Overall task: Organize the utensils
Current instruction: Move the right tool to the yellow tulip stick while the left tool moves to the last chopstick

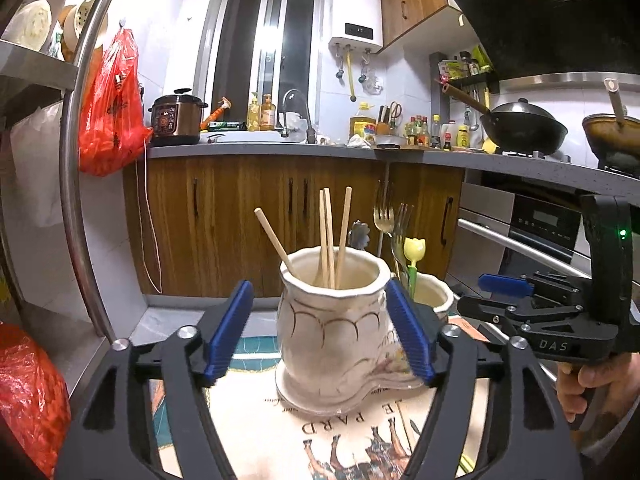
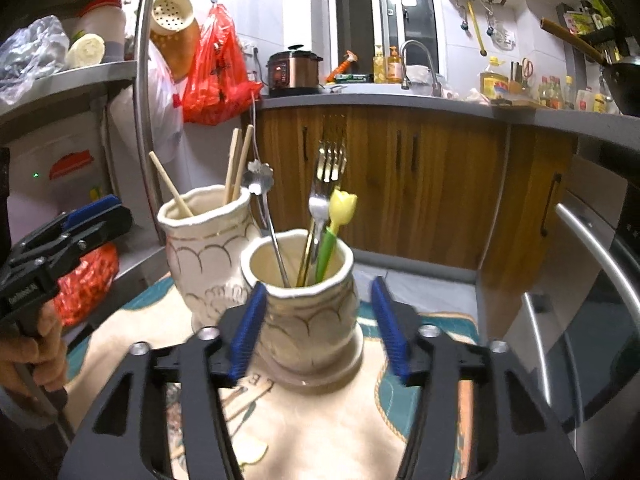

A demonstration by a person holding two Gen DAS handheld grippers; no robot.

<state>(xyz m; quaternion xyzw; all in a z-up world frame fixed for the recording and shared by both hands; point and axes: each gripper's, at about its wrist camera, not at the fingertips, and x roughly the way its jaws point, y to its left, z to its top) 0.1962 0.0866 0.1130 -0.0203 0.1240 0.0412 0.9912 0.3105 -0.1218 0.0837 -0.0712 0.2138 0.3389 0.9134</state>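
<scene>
A tall cream ceramic jar (image 1: 336, 320) holds several wooden chopsticks (image 1: 330, 236) and stands between the jaws of my left gripper (image 1: 320, 332). That gripper is open; its left pad is clear of the jar and its right pad lies close against the jar's side. A shorter cream jar (image 2: 308, 320) holds forks (image 2: 328, 168), a flower-ended spoon (image 2: 260, 176) and a yellow tulip-topped utensil (image 2: 342, 208). My right gripper (image 2: 319, 332) is open around it, with a gap at the right pad. Both jars stand upright on a printed cloth mat (image 2: 280, 420).
A metal shelf rack (image 2: 96, 68) with a red bag (image 1: 32, 392) stands close on the left. Wooden cabinets (image 1: 240, 220) under a cluttered counter (image 1: 280, 150) lie ahead. An oven with a steel handle (image 2: 600, 232) is on the right. A hand (image 2: 28, 356) holds the left gripper's grip.
</scene>
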